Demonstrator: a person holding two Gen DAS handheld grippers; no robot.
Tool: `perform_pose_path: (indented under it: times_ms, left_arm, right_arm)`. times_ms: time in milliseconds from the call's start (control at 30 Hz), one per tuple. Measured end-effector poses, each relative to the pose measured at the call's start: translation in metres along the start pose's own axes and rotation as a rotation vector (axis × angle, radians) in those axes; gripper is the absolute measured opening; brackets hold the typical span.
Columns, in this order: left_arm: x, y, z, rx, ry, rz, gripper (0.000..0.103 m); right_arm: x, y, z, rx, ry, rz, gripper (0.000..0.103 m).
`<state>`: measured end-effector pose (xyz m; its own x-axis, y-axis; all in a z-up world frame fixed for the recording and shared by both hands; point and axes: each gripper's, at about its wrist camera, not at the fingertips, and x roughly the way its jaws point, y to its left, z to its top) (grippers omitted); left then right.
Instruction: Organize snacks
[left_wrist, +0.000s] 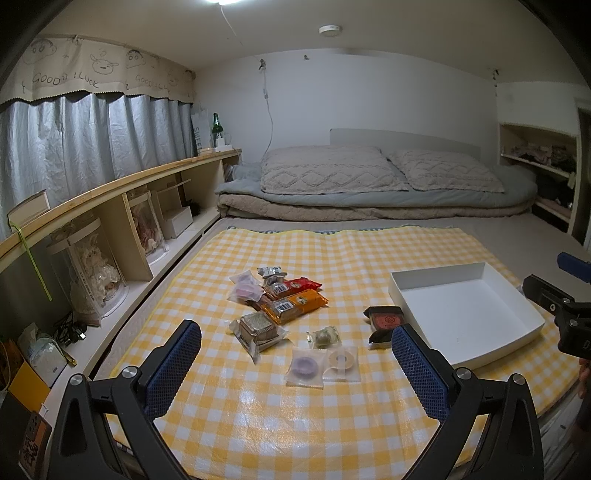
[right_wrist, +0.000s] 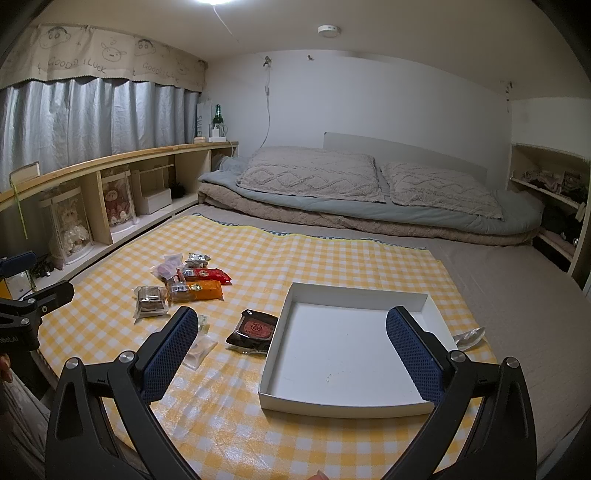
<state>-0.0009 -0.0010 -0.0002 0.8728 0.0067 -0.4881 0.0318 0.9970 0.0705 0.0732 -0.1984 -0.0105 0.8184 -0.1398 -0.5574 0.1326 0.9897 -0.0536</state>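
Several wrapped snacks lie on a yellow checked mat (left_wrist: 258, 406): an orange packet (left_wrist: 299, 305), a red packet (left_wrist: 295, 286), a clear-wrapped brown cake (left_wrist: 256, 329), a black-and-red packet (left_wrist: 386, 320), a purple ring (left_wrist: 306, 367) and a pale ring (left_wrist: 341, 361). An empty white tray (left_wrist: 517, 299) sits to their right. My left gripper (left_wrist: 295, 345) hangs open above the near snacks. My right gripper (right_wrist: 288, 332) is open over the tray (right_wrist: 354, 291), with the black-and-red packet (right_wrist: 253, 328) just left of it.
Folded bedding and two pillows (left_wrist: 332, 173) lie beyond the mat. A low wooden shelf (left_wrist: 122, 206) with doll cases runs along the left wall under a curtain. A clear wrapper (right_wrist: 471, 338) lies right of the tray. Open shelves (right_wrist: 550, 192) stand at the far right.
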Motion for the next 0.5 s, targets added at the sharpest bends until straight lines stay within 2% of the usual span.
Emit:
perform_pose_path:
  times_ms: [500]
  left_arm:
    - [-0.006,0.008,0.015,0.01,-0.034,-0.006,0.103]
  right_arm:
    - [-0.001,-0.004,0.008,0.002,-0.006,0.004,0.103]
